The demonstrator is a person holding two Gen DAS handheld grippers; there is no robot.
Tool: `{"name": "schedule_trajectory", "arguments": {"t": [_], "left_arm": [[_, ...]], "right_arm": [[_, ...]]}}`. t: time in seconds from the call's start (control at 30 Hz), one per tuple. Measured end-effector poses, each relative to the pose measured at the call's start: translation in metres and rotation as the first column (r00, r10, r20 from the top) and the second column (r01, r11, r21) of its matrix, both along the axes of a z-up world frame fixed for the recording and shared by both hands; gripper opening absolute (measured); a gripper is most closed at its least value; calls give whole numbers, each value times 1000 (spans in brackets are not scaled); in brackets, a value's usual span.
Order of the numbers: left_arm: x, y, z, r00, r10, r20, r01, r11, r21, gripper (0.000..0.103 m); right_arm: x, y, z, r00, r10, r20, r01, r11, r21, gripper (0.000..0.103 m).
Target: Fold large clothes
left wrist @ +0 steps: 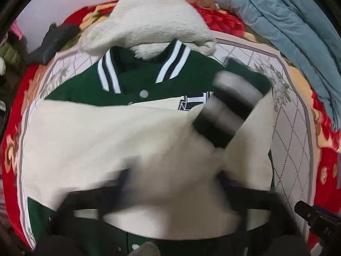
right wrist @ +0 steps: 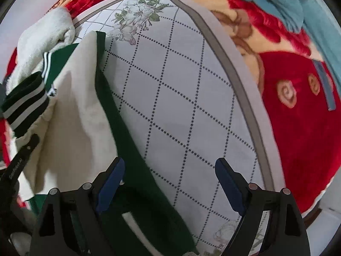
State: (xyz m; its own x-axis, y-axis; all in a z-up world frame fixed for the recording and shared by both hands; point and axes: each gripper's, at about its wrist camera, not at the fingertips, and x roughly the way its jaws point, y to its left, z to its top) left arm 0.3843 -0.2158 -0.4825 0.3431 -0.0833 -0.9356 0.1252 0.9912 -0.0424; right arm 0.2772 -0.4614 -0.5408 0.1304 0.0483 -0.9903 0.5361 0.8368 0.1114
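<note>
Left gripper (left wrist: pixel 170 194): we see only dark motion smear, fingers indistinct. Striped cuff (left wrist: pixel 230 108): blurred. Jacket (left wrist: pixel 81 89): hem cut off at frame bottom. Teal blanket (right wrist: pixel 319 21): cropped at bed's far corner.

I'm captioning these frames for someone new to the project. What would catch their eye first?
A green varsity jacket with a striped collar lies mid-frame on a pale quilted mat, its cream sleeves folded across the front. Around the mat, a red floral blanket stands out. The right gripper hangs open over the jacket's edge.
</note>
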Motion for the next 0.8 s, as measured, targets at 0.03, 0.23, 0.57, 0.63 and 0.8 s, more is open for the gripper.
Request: {"name": "schedule_trajectory", "arguments": {"t": [0.03, 0.23, 0.57, 0.63, 0.8], "left_arm": [[0, -1, -1, 1000, 13, 6, -13, 1000, -13, 103], [3, 37, 21, 990, 134, 52, -133, 991, -22, 103], [8, 103, 7, 953, 285, 100, -300, 935, 190, 103], [9, 103, 1, 951, 291, 106, -308, 925, 221, 103], [12, 102, -8, 952, 291, 94, -306, 923, 232, 103]], "right_arm": [[-1, 0, 1, 1000, -5, 0, 5, 1000, 19, 88], [23, 15, 18, 997, 43, 67, -54, 985, 167, 88], [114, 75, 19, 958, 203, 203, -258, 919, 298, 88], [128, 87, 0, 958, 227, 172, -273, 907, 321, 88], [140, 111, -41, 956, 287, 67, -293, 902, 315, 40]]}}
